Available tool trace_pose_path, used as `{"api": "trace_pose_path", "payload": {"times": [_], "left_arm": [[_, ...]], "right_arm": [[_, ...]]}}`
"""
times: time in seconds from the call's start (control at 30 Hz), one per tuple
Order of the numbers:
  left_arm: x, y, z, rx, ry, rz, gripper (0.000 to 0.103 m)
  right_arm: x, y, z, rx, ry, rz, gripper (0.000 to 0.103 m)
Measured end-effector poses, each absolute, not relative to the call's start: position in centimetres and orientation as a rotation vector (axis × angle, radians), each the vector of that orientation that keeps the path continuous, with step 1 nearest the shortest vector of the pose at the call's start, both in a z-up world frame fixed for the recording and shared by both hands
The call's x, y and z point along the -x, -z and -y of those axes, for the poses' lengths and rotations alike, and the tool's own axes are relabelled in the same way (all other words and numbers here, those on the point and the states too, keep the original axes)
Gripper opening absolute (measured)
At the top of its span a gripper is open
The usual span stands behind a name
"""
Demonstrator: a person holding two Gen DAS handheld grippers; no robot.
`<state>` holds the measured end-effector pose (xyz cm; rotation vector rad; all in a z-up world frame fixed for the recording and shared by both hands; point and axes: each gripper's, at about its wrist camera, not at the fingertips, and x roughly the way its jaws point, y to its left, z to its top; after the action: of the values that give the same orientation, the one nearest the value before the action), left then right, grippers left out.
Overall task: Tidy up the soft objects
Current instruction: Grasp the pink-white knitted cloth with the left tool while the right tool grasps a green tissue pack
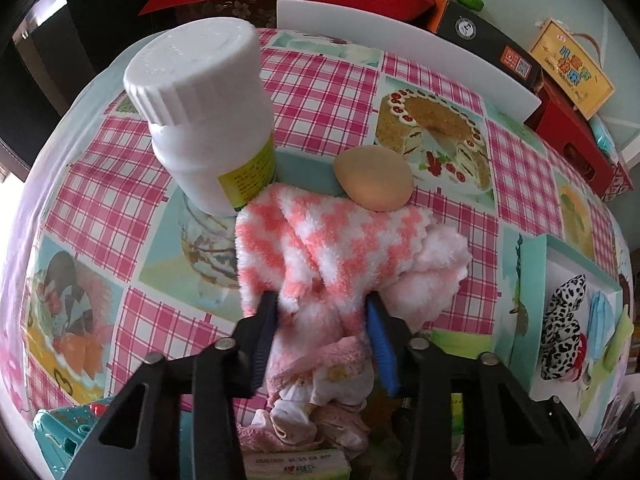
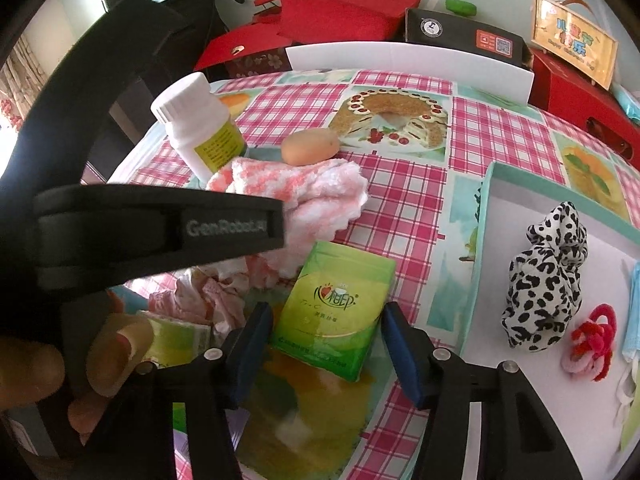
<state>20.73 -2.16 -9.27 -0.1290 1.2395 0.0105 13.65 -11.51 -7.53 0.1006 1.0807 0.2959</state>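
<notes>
My left gripper (image 1: 322,308) is shut on a pink and white fluffy towel (image 1: 332,244), its jaws pinching the near end. The towel also shows in the right wrist view (image 2: 304,192), partly behind the left gripper's body. My right gripper (image 2: 326,344) is open, its jaws on either side of a green tissue pack (image 2: 336,312) without touching it. A teal-rimmed white tray (image 2: 520,272) on the right holds a black-and-white spotted cloth (image 2: 544,276), a red and pink hair tie (image 2: 588,340) and a blue mask (image 2: 634,312).
A white pill bottle (image 1: 208,108) and a tan egg-shaped object (image 1: 374,178) stand just beyond the towel. Crumpled pink cloth (image 1: 320,404) lies under the left gripper. A second tissue pack (image 2: 176,336) lies at the left. Red and black boxes (image 2: 464,32) line the table's far edge.
</notes>
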Motion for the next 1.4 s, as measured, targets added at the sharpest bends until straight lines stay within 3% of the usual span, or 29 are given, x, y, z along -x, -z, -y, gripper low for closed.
{"api": "trace_pose_path", "payload": {"times": [0.3,1.07,1.4], "left_arm": [[-20.8,8.6,0.6,0.192,0.002,-1.214,0.026],[-19.3,2.5,-0.7,0.254,0.047,-1.062,0.024],[-17.2,-2.4,-0.8,0.237,0.066,-0.921,0.024]], "right_arm": [[-13.6,7.4,11.5,-0.118,-0.301,-1.081,0.059],[-12.9,5.7,12.5,-0.164,-0.285,-1.019,0.057],[-11.9,2.3,13.4,-0.149,-0.287,-0.917,0.054]]}}
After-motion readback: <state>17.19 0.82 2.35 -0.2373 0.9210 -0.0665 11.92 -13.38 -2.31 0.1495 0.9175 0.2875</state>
